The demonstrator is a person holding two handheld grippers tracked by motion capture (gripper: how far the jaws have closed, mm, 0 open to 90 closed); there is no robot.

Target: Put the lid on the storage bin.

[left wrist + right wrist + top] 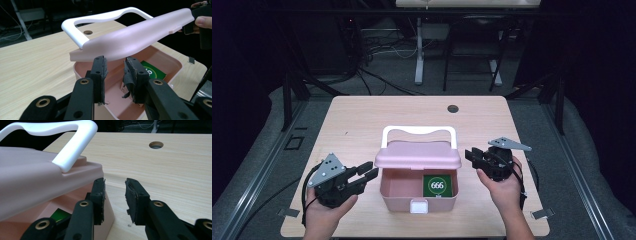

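While the pink box [418, 192] sits mid-table with its lid [418, 155] raised partway, I judge the lid's move about half done, whichever way it is going. My left gripper [368, 175] and right gripper [470, 154] flank it, jaws apart and empty. Smooth rounded plastic, white loop handle [419, 132], glossy green card [440, 186] inside.
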